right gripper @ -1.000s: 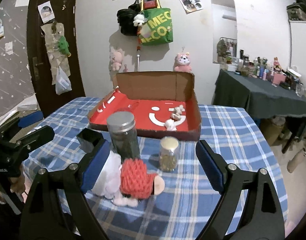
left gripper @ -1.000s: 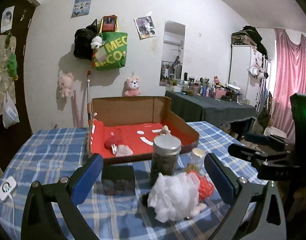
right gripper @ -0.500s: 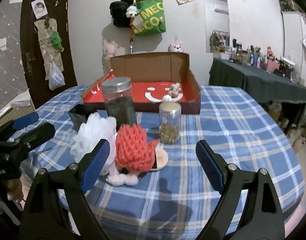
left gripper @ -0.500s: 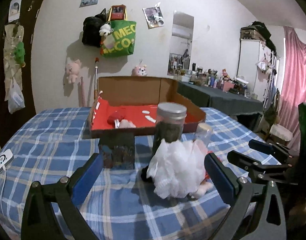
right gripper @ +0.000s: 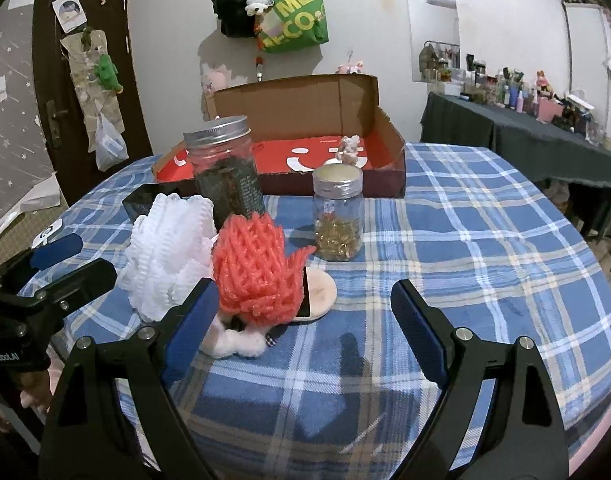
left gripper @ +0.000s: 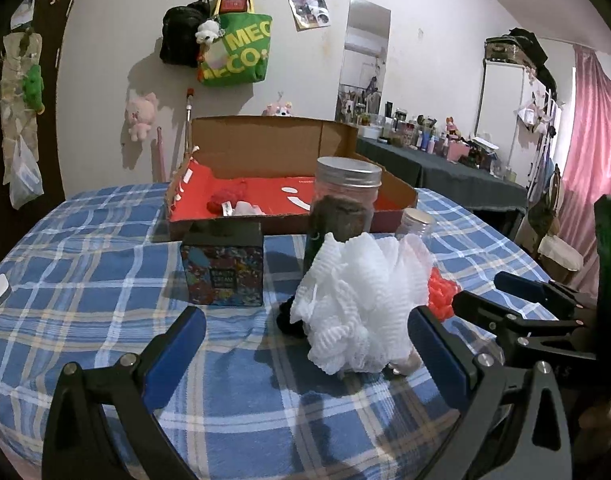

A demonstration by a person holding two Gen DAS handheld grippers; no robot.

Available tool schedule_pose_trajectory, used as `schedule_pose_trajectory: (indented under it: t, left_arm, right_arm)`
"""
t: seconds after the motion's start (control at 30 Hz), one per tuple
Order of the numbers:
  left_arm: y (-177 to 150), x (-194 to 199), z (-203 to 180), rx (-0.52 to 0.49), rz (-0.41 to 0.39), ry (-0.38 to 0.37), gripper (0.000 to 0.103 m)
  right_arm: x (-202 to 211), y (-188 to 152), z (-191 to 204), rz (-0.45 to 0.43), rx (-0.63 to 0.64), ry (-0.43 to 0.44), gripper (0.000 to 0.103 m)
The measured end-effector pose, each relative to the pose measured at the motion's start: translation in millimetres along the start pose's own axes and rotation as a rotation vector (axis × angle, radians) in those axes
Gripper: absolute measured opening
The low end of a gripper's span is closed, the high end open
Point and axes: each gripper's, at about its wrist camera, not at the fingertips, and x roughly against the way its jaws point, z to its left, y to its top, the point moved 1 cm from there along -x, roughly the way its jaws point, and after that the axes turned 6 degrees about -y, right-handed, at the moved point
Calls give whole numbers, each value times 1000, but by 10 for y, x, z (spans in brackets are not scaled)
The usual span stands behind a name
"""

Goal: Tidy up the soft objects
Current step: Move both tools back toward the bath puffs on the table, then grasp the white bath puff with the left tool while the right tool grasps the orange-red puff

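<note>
- The white foam net point(left gripper: 363, 304) sits on the blue checked tablecloth point(left gripper: 85, 264), bunched into a rough ball, so no clear long axis can be told; its ruffled folds run mostly upright.
- The red foam net point(right gripper: 251, 266) touches it on one side. It stands taller than wide, its long axis about upright, with one pointed tip sticking out toward the small jar point(right gripper: 337, 218).
- A pink-and-white soft toy point(right gripper: 235, 340) and a round beige pad point(right gripper: 319, 292) lie under the red net.
- Behind both nets stands a tall jar with a metal lid point(right gripper: 225, 172); a printed dark tin point(left gripper: 222, 270) stands beside it.
- Farther back lies an open cardboard box with a red floor point(left gripper: 273, 188), holding a red soft item point(left gripper: 225, 200) and a small plush figure point(right gripper: 347, 150).
- The left gripper point(left gripper: 305, 354) has its jaws wide apart, nothing between the pads; the white net lies just ahead.
- The right gripper point(right gripper: 305, 318) is likewise spread wide and empty, with the red net near its left finger.
</note>
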Motion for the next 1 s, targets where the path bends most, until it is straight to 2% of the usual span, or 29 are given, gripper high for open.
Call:
schedule_pose_trajectory:
  t: [0.1, 0.3, 0.4, 0.47, 0.53, 0.57, 0.63, 0.7, 0.83, 1.0]
  left_arm:
    - [16, -38, -19, 3, 16, -28, 103]
    - [100, -211, -102, -6, 72, -99, 103]
    - [138, -323, -137, -12, 93, -107, 103]
    - [152, -396, -138, -15, 109, -108, 102]
    - [147, -466, -146, -24, 129, -124, 94]
    - [140, -504, -139, -27, 142, -132, 91]
    - [118, -566, -134, -26, 164, -164, 76]
    - [104, -585, -126, -27, 168, -177, 65]
    - [101, -542, -125, -53, 158, -192, 48]
    - [110, -472, -149, -80, 148, -200, 41]
  right_arm:
    - [-62, 15, -40, 20, -2, 48, 88]
    - [-249, 89, -183, 69, -21, 206, 88]
    - [-351, 135, -217, 87, -11, 267, 88]
    - [-412, 155, -196, 98, 14, 298, 84]
    - [-467, 167, -151, 114, 38, 329, 66]
    - [-493, 170, -130, 123, 48, 343, 62]
    - [-539, 155, -83, 142, 63, 375, 41]
    - [-548, 148, -57, 147, 61, 406, 37]
    - [-492, 153, -52, 108, 61, 390, 30]
    - [-423, 148, -91, 91, 29, 389, 29]
